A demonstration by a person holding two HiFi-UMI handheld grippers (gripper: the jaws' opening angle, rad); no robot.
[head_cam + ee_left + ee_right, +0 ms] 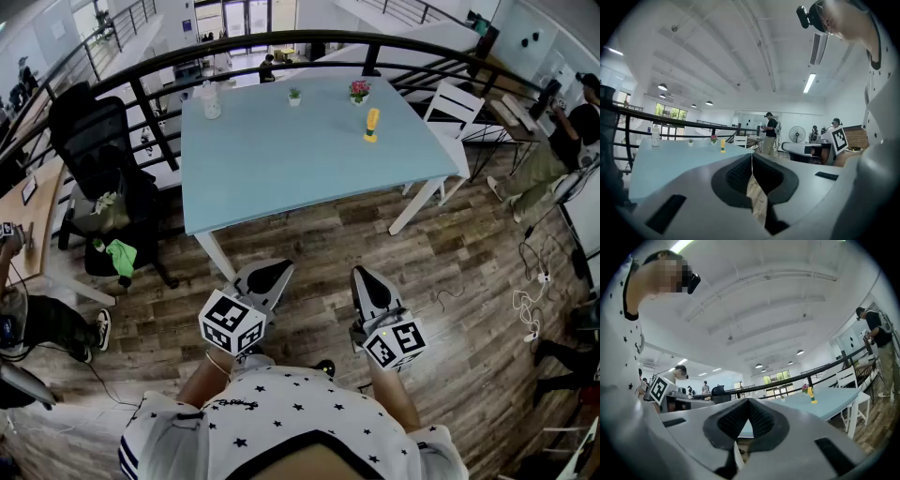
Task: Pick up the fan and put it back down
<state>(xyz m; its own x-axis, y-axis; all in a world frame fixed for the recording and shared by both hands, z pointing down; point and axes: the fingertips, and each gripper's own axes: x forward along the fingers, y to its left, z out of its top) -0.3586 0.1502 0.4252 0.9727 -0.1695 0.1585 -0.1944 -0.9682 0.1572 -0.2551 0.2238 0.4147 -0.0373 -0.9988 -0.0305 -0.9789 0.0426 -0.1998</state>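
A small yellow hand fan stands upright on the far right part of the light blue table; it also shows as the yellow fan in the left gripper view and the yellow fan in the right gripper view. My left gripper and right gripper are held side by side over the wooden floor, short of the table's near edge and well away from the fan. Both point toward the table. The left gripper has its jaws together with nothing between them, and so does the right gripper.
A pink flower pot, a small green plant and a bottle stand along the table's far edge. A black office chair is at the left, a white chair at the right, a black railing behind. Cables lie on the floor.
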